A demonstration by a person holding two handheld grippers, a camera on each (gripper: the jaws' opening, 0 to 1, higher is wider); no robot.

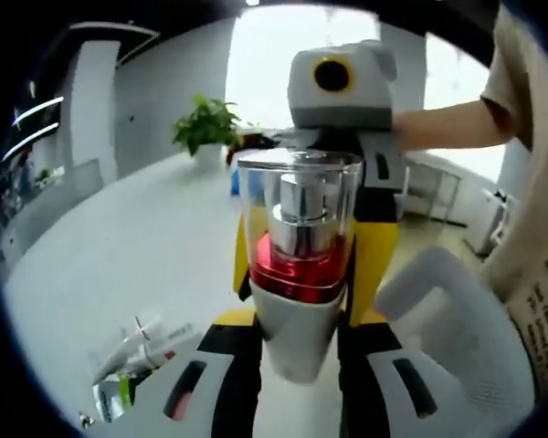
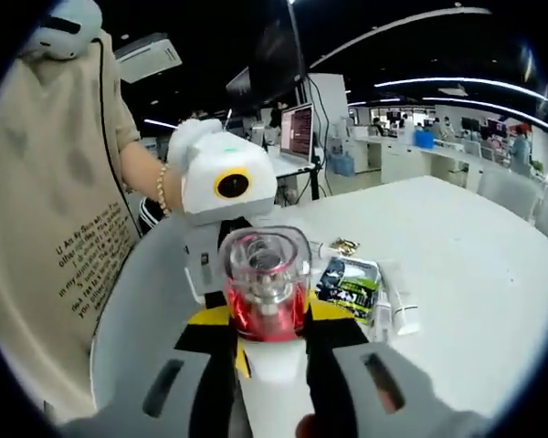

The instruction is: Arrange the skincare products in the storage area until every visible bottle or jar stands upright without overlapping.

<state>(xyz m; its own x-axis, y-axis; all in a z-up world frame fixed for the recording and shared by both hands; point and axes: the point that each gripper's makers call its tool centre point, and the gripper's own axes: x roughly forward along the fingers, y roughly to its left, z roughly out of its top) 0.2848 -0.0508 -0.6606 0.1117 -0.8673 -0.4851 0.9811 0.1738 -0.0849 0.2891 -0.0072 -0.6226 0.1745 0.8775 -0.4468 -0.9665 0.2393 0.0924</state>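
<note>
- Between your two tools hangs the bottle [image 1: 300,239], a red-bodied one with a clear cap and silver pump, lifted off the bench [image 1: 119,274] and not among the other products.
- Your left tool [image 1: 297,360] has its jaws closed on one end of it; in the right gripper view your right tool [image 2: 272,360] pinches the bottle [image 2: 265,283] from the opposite end. Judging by this, you hold it from both sides so you can turn it to stand upright.
- Further out in the right gripper view, a green-and-black sachet [image 2: 349,285] and a white tube [image 2: 400,306] lie flat on the bench [image 2: 475,265], near each other; these likely need sorting too.
- In the left gripper view, more tubes [image 1: 146,347] lie flat at the bench's near edge.
- Far beyond sits a potted plant [image 1: 205,128].
</note>
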